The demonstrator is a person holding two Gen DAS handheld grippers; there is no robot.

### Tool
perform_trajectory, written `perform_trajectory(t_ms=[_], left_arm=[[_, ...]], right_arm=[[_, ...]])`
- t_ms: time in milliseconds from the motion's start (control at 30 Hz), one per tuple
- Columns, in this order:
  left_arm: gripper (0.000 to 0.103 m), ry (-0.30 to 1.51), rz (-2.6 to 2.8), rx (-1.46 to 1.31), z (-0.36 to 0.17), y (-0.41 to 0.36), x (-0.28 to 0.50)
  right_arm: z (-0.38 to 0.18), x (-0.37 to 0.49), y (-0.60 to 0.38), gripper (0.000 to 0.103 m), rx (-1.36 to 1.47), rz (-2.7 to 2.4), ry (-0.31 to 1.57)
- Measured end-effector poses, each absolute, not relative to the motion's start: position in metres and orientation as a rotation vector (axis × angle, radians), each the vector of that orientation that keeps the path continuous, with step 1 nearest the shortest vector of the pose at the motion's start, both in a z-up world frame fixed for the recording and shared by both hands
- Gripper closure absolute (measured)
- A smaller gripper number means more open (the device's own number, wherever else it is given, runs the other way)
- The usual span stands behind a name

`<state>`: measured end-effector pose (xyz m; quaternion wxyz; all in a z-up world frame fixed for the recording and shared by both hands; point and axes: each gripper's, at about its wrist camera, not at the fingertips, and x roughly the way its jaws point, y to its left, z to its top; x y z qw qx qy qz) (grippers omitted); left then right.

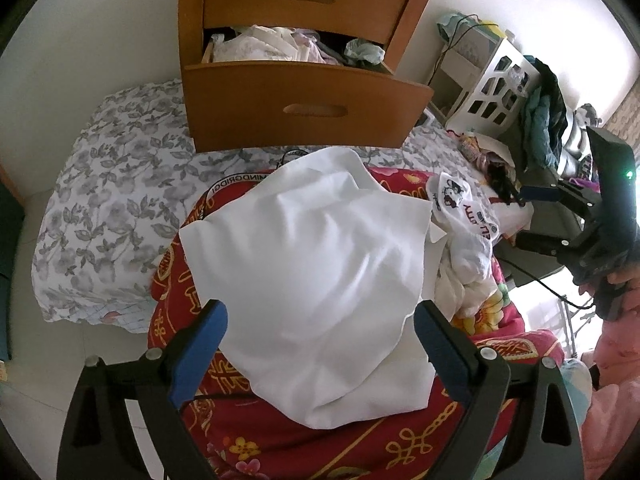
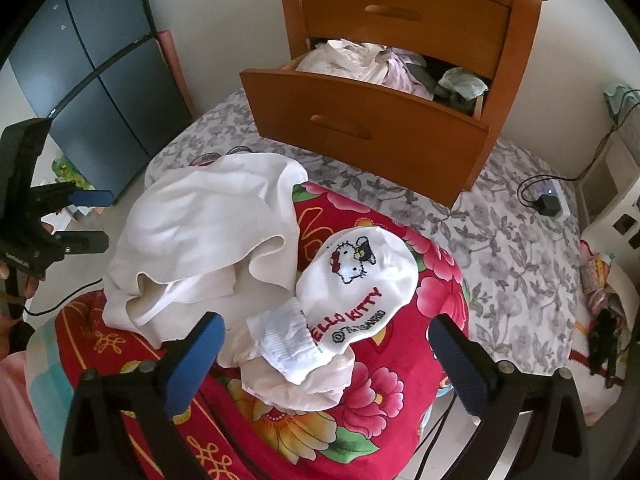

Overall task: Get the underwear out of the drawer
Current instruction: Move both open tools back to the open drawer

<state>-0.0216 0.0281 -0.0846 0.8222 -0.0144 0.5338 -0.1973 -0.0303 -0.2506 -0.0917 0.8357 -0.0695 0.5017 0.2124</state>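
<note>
Both grippers, left gripper [image 1: 322,338] and right gripper [image 2: 326,354], are being held with fingers released over white underwear [image 2: 356,280] at frame centre; more is being left in the open drawer [image 2: 360,116], upper frame, probably reached next.

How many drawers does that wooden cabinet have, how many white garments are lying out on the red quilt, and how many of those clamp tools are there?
Drawers: 2, upper drawer shut, lower drawer open
White garments on the red quilt: 2, plain white garment, Hello Kitty garment
Clamp tools: 2, left gripper, right gripper
Total: 6
</note>
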Motion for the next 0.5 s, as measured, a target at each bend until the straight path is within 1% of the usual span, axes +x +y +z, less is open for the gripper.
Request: perform_trajectory(t_ms=[300,400,500], left_arm=[[0.008,1.143,-0.435,-0.089,-0.082,0.029,-0.007],[0.008,1.142,-0.451,-0.062,-0.076,0.021,0.004],[0.008,1.099,-0.444,-0.009,-0.061,0.01,0.018]], right_arm=[[-0.089,-0.027,-0.251,0.0,-0.137,0.462,1.013],[-0.085,-0.023,-0.252,0.0,-0.145,0.456,0.989],[-0.075,-0.017,-0.251,0.0,-0.157,0.453,0.968]])
